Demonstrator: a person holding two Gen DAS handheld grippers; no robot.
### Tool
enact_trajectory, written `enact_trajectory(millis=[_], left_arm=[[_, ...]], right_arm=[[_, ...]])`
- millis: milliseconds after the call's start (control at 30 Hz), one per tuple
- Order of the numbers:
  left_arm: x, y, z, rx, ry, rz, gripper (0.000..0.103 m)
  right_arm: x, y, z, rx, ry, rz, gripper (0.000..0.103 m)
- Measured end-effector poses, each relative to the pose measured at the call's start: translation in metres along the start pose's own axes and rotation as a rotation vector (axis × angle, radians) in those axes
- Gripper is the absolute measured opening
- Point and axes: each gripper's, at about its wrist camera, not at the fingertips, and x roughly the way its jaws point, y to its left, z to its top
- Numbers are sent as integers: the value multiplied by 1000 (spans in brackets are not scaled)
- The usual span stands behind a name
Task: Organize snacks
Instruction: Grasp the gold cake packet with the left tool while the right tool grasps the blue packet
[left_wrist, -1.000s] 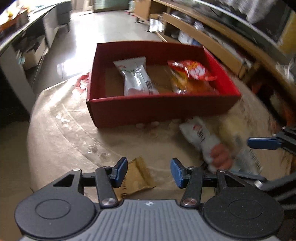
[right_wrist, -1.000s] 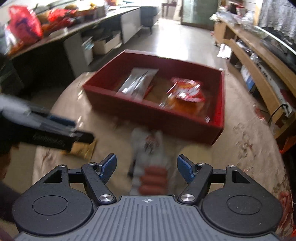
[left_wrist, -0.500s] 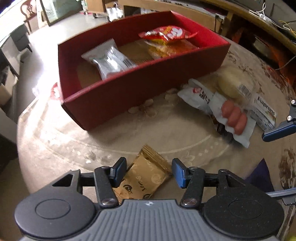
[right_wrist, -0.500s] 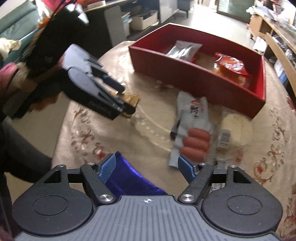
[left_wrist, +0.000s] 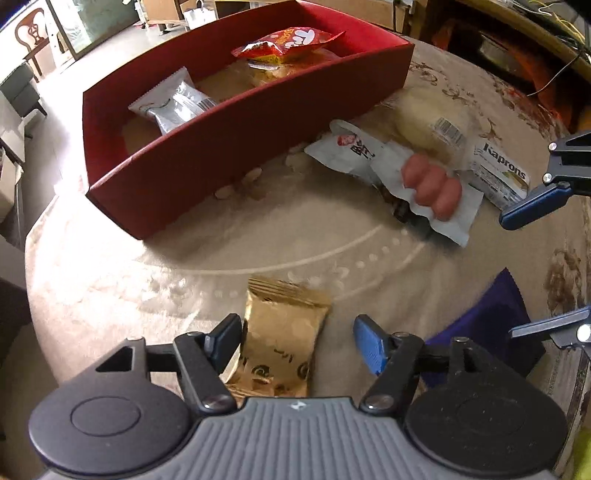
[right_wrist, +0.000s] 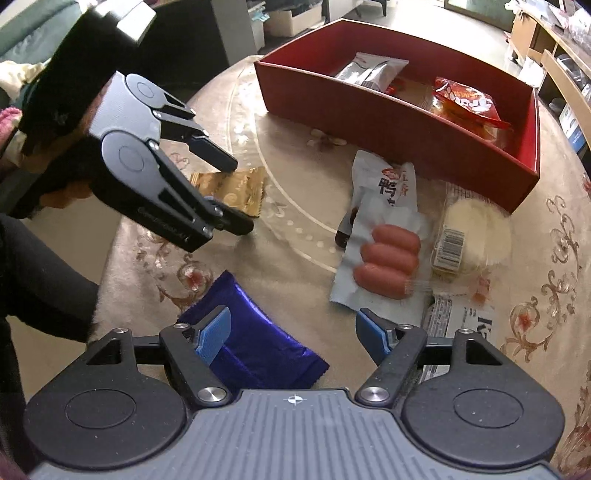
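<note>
A gold snack packet lies flat on the round table. My left gripper points down over it with the packet between its opening jaws; the right pad stands clear of it. A purple foil packet lies under my right gripper, whose jaws are also opening; its left finger is over the foil. The red box behind holds a silver packet and a red packet. From the right wrist, the left gripper straddles the gold packet.
In front of the box lie a sausage pack, a white printed packet, a wrapped pale bun and a Kaprons pack. A dark sleeve is at the left table edge. Shelves and floor lie beyond.
Both grippers have sunk toward the table. The left one rolled, and its jaws widened around the gold packet. The right one swung left from the sausage pack to the purple packet.
</note>
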Motion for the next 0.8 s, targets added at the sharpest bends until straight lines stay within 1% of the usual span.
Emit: enact_trajectory(millis=[67,133,167,200,300,400,500,700,800], left_arm=[[-1,-3,-3,-14,0,7,67],[-2,-5,-4,-57,0,22,62],[-3,-7,-4,-75,-1,15,50],[-4,-8,-5,-96,-3,5,43],[-6,-13,-7,-142,0,36,42],[-9,-14,-11,-187,5,64,42],[-14,-14,-18,-224,-10,65,42],[-12,-10,-24,-260,4,44,42],[-11,-8,-25,-264,5,31,42]], right_arm=[[-1,2,-3,-7,3,-1,81],[-1,4,-4,-16,4,2,81],[-2,5,-3,-19,1,1,81],[-3,5,-2,-20,-5,-1,81],[-4,4,0,-33,-17,-15,81],[-1,6,-1,-55,-5,-12,81],[2,12,-4,-90,5,-3,81],[14,39,-7,-241,42,33,81],[20,54,-8,-342,64,70,81]])
